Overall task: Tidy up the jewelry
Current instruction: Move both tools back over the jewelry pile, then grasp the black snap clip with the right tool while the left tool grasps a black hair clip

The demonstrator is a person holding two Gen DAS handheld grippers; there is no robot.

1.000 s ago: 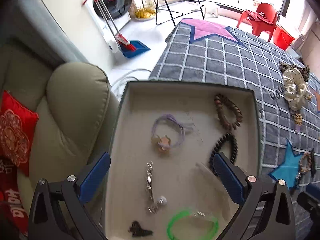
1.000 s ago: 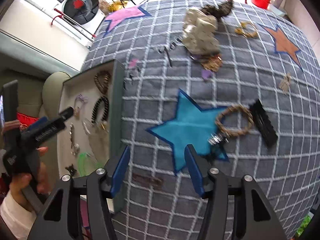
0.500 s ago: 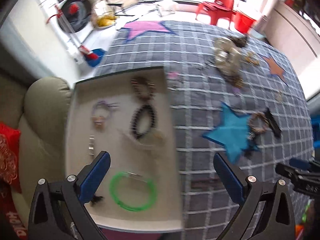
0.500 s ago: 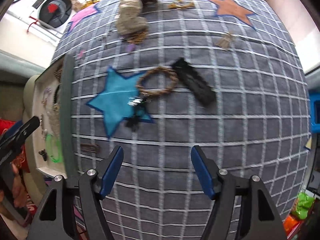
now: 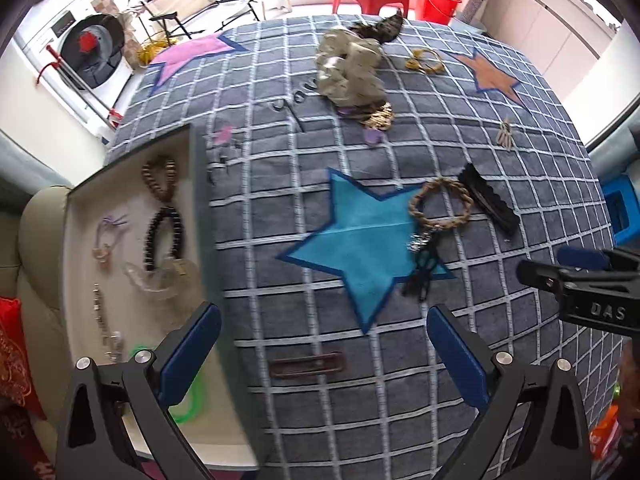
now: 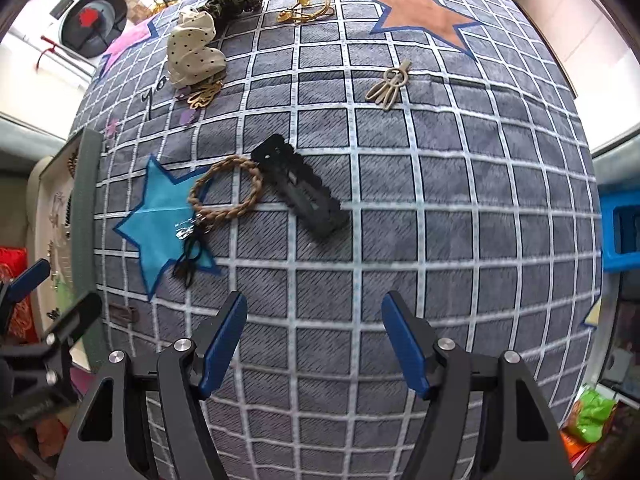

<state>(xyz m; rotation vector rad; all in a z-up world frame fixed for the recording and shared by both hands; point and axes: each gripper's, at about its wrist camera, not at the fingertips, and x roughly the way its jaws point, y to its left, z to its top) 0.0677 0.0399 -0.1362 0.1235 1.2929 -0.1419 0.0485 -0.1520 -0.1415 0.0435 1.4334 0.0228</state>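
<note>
Two grippers hover over a grey plush blanket with a white grid (image 6: 440, 208), both with blue-padded jaws spread and holding nothing: the left gripper (image 5: 322, 352) and the right gripper (image 6: 314, 340).

Taking the blanket's appliquéd turquoise star (image 5: 360, 240) as landmark, the shallow cream-lined rectangular tray (image 5: 80, 240) lies well to its left, long axis running away from the camera, with beaded bracelets and a green ring inside.

Just right of the star lies a black scalloped fabric hair clip (image 6: 300, 192), flat, its long axis diagonal from upper left to lower right. Its upper end touches a tan braided rope bracelet (image 6: 226, 188), a round loop overlapping the star's right arm, with a silvery charm and dark tassel trailing toward the camera.

Below the star lies a slim brown rectangular hair clip (image 5: 308, 364), long axis roughly left-right.

Far beyond the star sits a crumpled cream polka-dot scrunchie (image 6: 192, 52).
</note>
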